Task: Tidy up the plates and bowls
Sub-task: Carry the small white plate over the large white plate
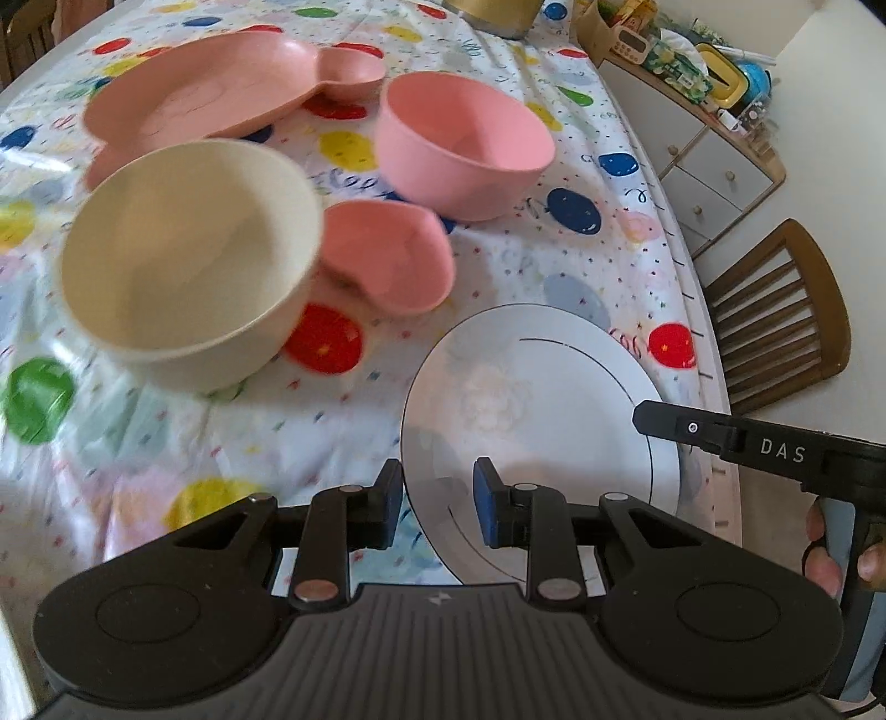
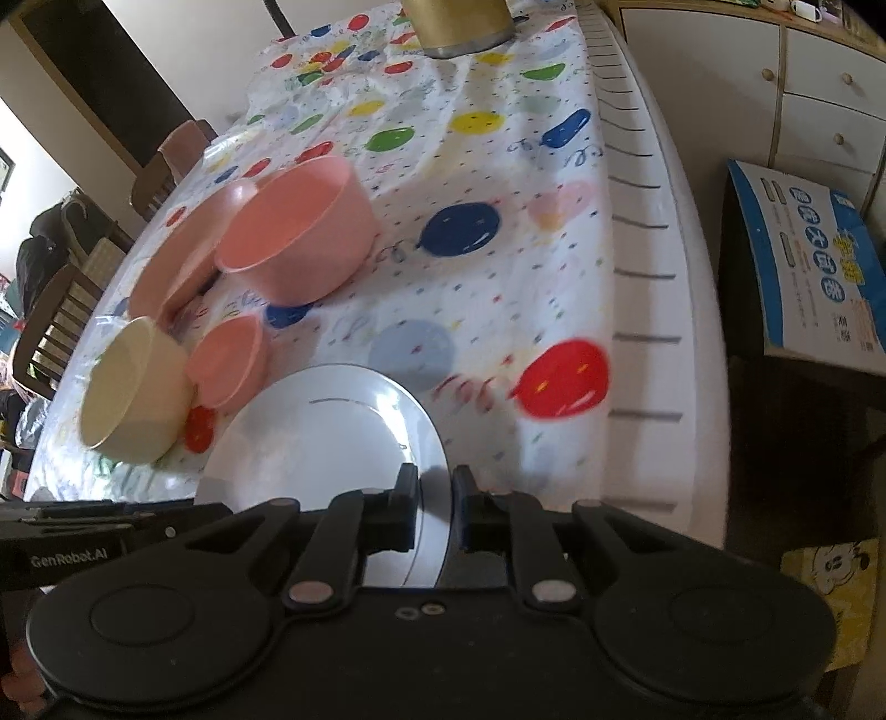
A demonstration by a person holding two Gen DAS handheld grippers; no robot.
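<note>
A white plate [image 1: 542, 399] lies near the table's front right edge; it also shows in the right wrist view [image 2: 321, 437]. My left gripper [image 1: 437, 498] is open, its jaws straddling the plate's near left rim. My right gripper [image 2: 433, 498] stands narrowly open over the plate's right rim; no grip shows. A cream bowl [image 1: 188, 266] [image 2: 133, 387] sits left of the plate. A pink bowl [image 1: 459, 138] [image 2: 304, 227], a small pink heart dish [image 1: 387, 255] [image 2: 232, 354] and a large pink divided plate [image 1: 221, 83] [image 2: 177, 255] lie beyond.
The table has a balloon-print cloth [image 1: 554, 232]. A gold canister [image 2: 459, 27] stands at the far end. A wooden chair [image 1: 775, 310] and a white drawer cabinet [image 1: 703, 160] are to the right. A blue-printed box [image 2: 808, 266] lies beside the table.
</note>
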